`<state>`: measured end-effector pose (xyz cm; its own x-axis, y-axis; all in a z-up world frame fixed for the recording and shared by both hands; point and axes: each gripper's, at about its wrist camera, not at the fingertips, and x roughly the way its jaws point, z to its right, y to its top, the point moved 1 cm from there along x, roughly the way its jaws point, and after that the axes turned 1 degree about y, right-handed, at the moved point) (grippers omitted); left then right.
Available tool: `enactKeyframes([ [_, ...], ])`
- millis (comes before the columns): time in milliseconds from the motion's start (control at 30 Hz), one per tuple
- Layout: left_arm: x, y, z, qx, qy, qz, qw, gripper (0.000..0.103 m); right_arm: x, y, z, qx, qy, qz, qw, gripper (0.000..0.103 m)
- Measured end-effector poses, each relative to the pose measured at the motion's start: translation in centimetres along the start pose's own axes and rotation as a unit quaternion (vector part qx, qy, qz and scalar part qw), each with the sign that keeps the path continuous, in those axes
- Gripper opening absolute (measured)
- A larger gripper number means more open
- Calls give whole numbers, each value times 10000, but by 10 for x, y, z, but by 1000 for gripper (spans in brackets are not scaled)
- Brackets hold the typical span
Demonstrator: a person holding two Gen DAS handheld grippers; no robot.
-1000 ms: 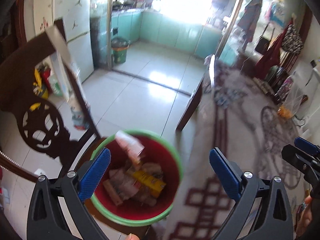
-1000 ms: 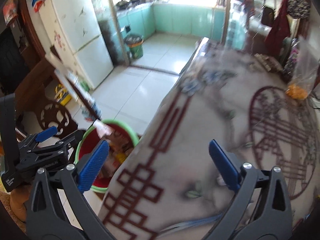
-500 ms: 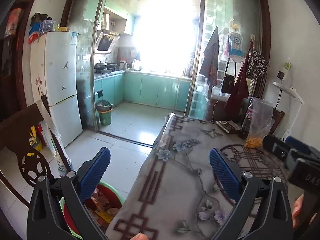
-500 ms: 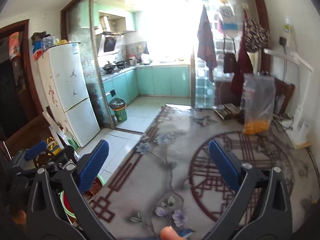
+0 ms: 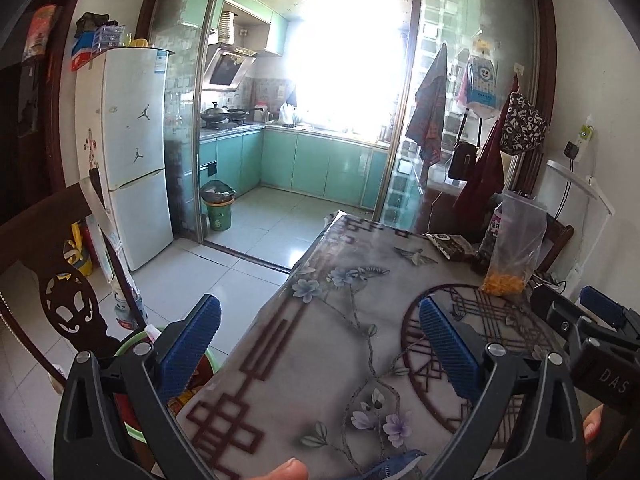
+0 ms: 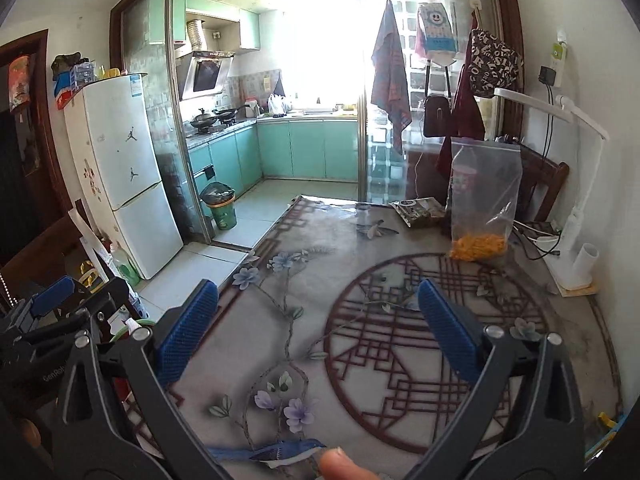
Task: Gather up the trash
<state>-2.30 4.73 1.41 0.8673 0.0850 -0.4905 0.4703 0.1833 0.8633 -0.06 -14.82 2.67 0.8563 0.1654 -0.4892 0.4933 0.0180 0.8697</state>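
Note:
My left gripper (image 5: 320, 344) is open and empty, held over the near left edge of the table (image 5: 352, 320). The red bin with a green rim (image 5: 132, 344) sits on the floor below left, mostly hidden behind my left finger; some trash shows inside. My right gripper (image 6: 318, 330) is open and empty over the table's patterned cloth (image 6: 360, 300). A dark wrapper (image 6: 420, 212) lies at the far end of the table. Each gripper shows at the other view's edge.
A clear bag with orange snacks (image 6: 480, 200) stands at the table's far right. A white lamp base (image 6: 572, 256) and cables sit by the right wall. A dark wooden chair (image 5: 60, 280) stands left of the bin. A fridge (image 5: 132, 152) and a green bin (image 5: 218, 208) stand beyond.
Both grippers have tilted up from the red bin and table edge to look level across the table. The wrapper seen falling into the bin is now inside it.

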Motion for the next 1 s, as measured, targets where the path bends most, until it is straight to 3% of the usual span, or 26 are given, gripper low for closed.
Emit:
enactKeyframes([
  [400,-4,-2,12,223,160,16,9996,95,1,1,6,4,18,-130,9999,98],
  [1000,4,-5,29,353,17,-236,9991,95,2,-1,23,177,-122,-170,9996,98],
])
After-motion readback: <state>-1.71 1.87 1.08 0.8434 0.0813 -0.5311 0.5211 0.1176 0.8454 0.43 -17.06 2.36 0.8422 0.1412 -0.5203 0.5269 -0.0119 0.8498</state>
